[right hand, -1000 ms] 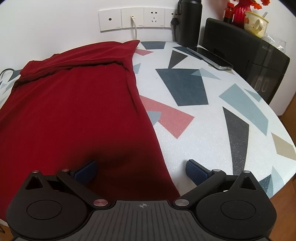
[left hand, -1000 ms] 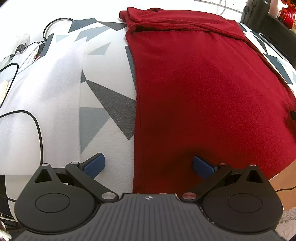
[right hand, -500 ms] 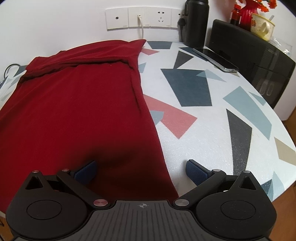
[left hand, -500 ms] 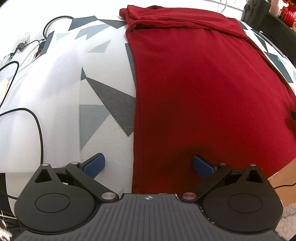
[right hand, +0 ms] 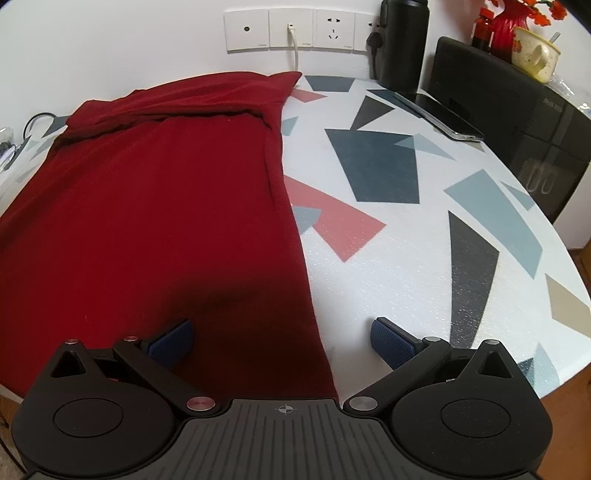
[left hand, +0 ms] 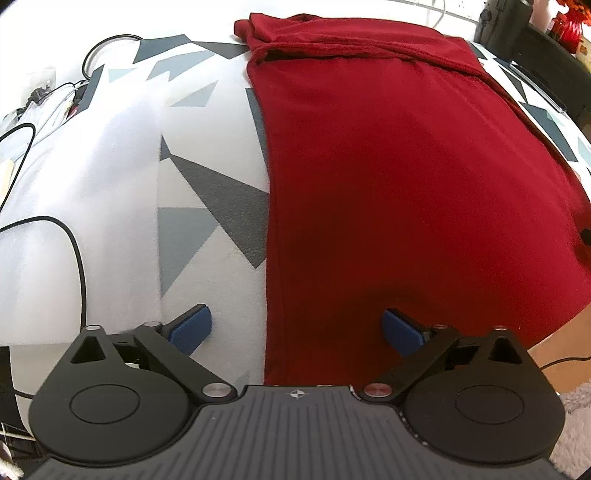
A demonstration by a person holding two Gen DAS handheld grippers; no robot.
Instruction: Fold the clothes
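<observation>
Red garment (left hand: 413, 192), flat on table (right hand: 424, 258): 2 grippers, left (left hand: 297, 328) and right (right hand: 282, 338), jaws spread, straddling near corners. Pinch both evenly.

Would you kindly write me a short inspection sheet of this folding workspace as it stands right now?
Surface: table with a white cover printed with grey, blue and red shapes; a plain white foam sheet lies over its left part.
Job's things: red garment spread flat, far end folded over, near hem at the table edge.
Clutter: phone and black bottle at the far right.
Grippers: left gripper and right gripper both have open jaws, each straddling a side edge of the garment near its hem.
Cables: black cable on the foam; white cable in a wall socket.
Surroundings: socket strip, black appliance with a mug on it.
</observation>
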